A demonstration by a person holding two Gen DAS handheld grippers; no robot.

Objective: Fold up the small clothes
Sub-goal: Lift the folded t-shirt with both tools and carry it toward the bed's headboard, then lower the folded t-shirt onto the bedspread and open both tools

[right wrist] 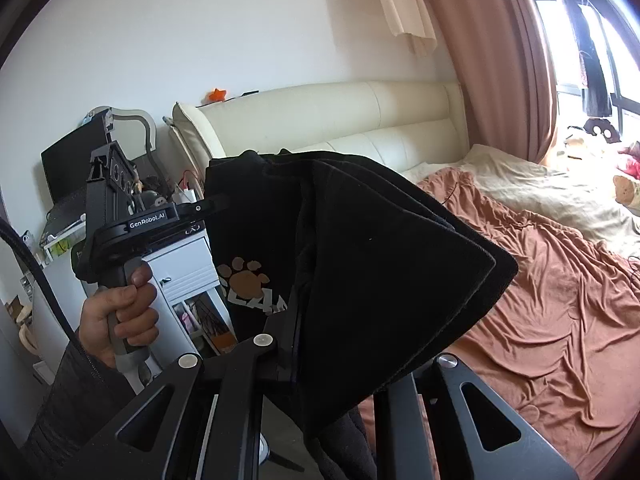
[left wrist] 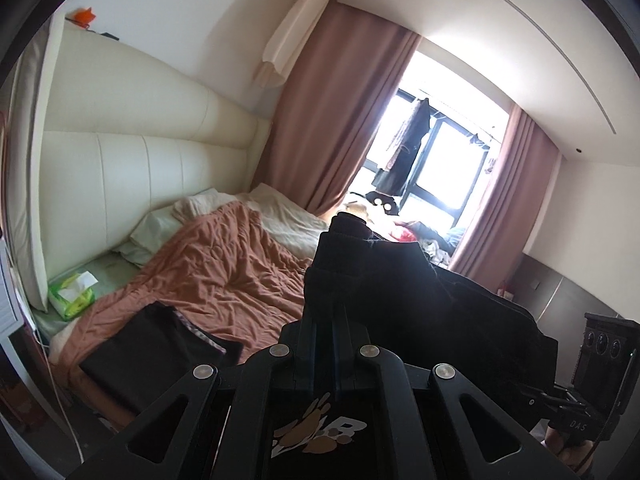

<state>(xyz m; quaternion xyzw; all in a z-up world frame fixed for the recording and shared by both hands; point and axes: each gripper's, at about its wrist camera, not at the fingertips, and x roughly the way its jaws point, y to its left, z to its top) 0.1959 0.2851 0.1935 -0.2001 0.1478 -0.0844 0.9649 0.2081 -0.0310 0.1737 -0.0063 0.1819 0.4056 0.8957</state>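
Note:
A black garment [left wrist: 420,292] with a tan paw print [right wrist: 244,276] hangs in the air between both grippers, bunched in layered folds. My left gripper [left wrist: 332,300] is shut on it, and cloth drapes over the fingertips. In the right wrist view a hand holds that left gripper [right wrist: 218,204], pinching the garment's upper left edge. My right gripper [right wrist: 298,292] is shut on the garment too, its tips buried in the folds [right wrist: 380,260]. In the left wrist view the right gripper [left wrist: 528,394] shows at the right edge. A folded black garment [left wrist: 160,344] lies on the bed's near corner.
The bed carries a rumpled rust blanket [left wrist: 224,276], pillows [left wrist: 160,232] and a cream padded headboard [left wrist: 132,168]. A green tissue pack [left wrist: 72,292] lies by the headboard. A white bedside cabinet [right wrist: 188,268] stands left of the bed. Pink curtains [left wrist: 332,120] frame a bright window.

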